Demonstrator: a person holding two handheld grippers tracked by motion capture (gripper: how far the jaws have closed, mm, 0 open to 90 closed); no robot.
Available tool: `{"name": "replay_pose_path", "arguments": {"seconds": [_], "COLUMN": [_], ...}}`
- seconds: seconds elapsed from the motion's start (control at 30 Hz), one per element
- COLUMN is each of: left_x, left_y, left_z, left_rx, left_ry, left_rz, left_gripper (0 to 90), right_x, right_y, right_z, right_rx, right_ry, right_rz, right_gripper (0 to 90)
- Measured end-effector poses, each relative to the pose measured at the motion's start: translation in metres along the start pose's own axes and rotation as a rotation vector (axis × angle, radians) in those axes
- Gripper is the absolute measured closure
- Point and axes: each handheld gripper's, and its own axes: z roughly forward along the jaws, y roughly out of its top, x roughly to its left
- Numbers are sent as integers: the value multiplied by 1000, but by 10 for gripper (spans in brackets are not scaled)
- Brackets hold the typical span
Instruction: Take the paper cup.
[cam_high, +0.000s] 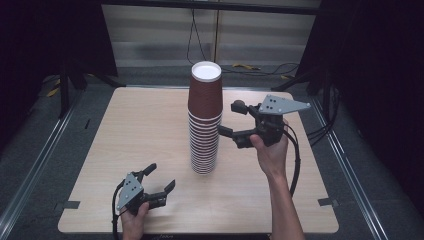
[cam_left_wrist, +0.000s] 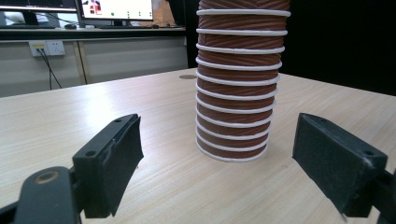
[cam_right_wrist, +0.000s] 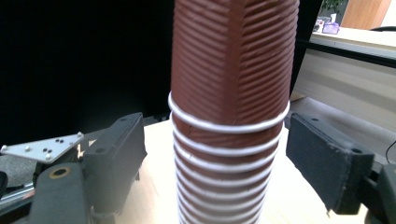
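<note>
While the left gripper rests open and empty near the table's left edge, the right gripper spreads wide beside mid-table's tall paper-cup stack. An off-centre squeeze could topple it.

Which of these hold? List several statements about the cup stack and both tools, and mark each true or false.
1. The stack of brown paper cups stands upright on the wooden table. True.
2. The left tool is clamped on the bottom of the stack. False: its jaws are open and empty, and it sits apart from the stack near the table's near edge.
3. The right tool has its jaws open, one on either side of the stack. True.
4. The cups have blue rims. False: the rims are white.
5. The right tool is held higher than the left tool. True.
</note>
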Motion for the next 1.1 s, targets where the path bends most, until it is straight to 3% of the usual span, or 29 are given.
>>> {"name": "replay_pose_path", "arguments": {"seconds": [0.3, 0.5, 0.7, 1.1], "left_x": [0, 1, 1, 1], "left_y": [0, 0, 0, 0], "left_z": [0, 0, 0, 0], "left_rx": [3, 5, 4, 1], "left_ry": [-6, -4, -8, -10], "left_rz": [-2, 5, 4, -5], "left_gripper": [155, 155, 155, 155], "right_x": [-10, -10, -14, -15], "right_y": [26, 44, 56, 76], "right_z": [12, 21, 31, 50], "right_rx": [11, 21, 34, 73], "right_ry": [-12, 6, 23, 32], "right_rz": [2, -1, 11, -10], "right_gripper": [135, 134, 131, 128]}}
